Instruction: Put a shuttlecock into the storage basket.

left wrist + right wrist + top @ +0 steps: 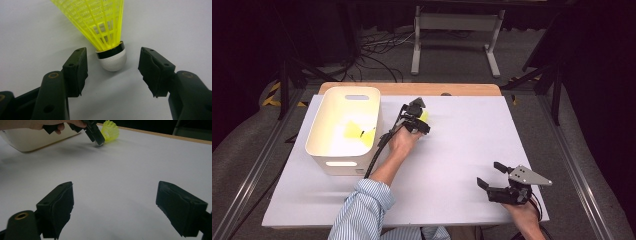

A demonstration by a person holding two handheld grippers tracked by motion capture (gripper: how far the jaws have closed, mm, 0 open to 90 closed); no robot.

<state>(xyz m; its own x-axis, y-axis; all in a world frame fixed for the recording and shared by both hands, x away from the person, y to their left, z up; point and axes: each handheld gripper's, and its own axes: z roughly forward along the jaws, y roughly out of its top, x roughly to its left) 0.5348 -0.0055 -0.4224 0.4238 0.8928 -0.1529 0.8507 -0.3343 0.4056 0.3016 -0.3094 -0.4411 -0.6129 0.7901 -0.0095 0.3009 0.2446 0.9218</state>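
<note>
A: Where is the shuttlecock?

B: It lies on the white bench, just right of the bin, toward the far edge. Its white cork nose points at the left tongs, and the yellow skirt fans away from them.

A: Do the left tongs have it?

B: No. The jaws stand wide, one on each side of the cork, and neither pad touches it. There is bare bench between each pad and the nose.

A: And the hand on them?

B: The left hand reaches in beside the bin, with a striped sleeve behind it.

A: The right tongs?

B: Wide apart too, with nothing between them. They sit low over the bench near its right front corner, well apart from the shuttlecock, in the right hand.

A: Anything in the bin?

B: Yellow things lie on its floor; I cannot tell what they are.
</note>
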